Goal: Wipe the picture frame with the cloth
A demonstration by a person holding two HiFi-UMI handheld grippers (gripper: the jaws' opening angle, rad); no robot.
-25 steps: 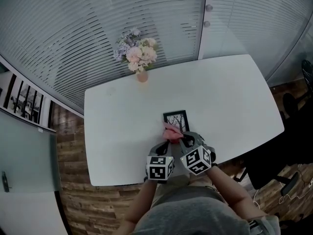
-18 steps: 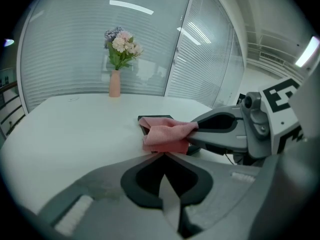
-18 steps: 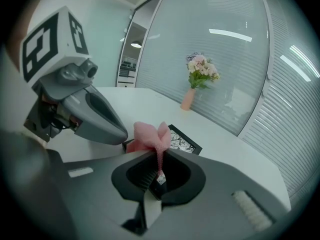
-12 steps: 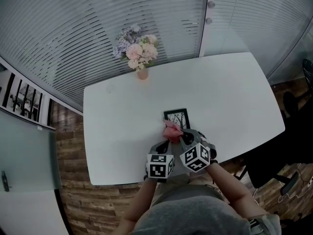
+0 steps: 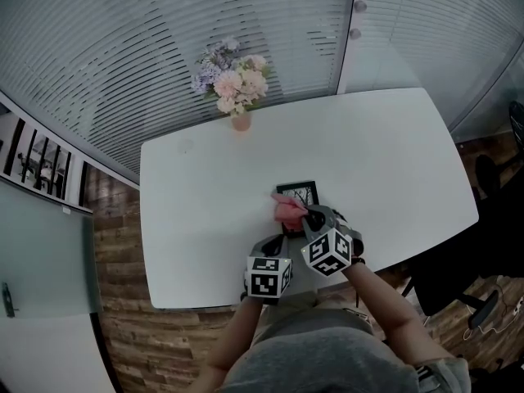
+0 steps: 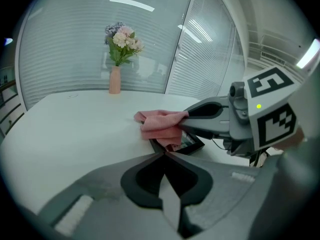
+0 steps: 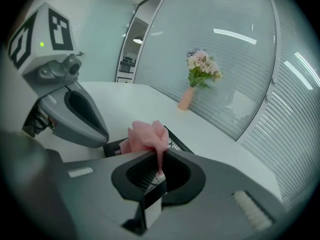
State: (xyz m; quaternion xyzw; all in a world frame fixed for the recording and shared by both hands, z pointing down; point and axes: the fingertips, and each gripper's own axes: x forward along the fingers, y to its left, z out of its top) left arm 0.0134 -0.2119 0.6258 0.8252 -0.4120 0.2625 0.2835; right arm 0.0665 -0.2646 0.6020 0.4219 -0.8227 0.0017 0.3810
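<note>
Head view shows right hand-held gripper (image 5: 305,214), clamping cloth (image 5: 287,211), seemingly slid farther over frame (image 5: 300,192).

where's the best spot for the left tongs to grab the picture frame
Probably its near border, coming low from the person's side. The picture frame lies flat on the table, so only a thin rim offers purchase, and the cloth in the right tongs covers part of it.
</note>
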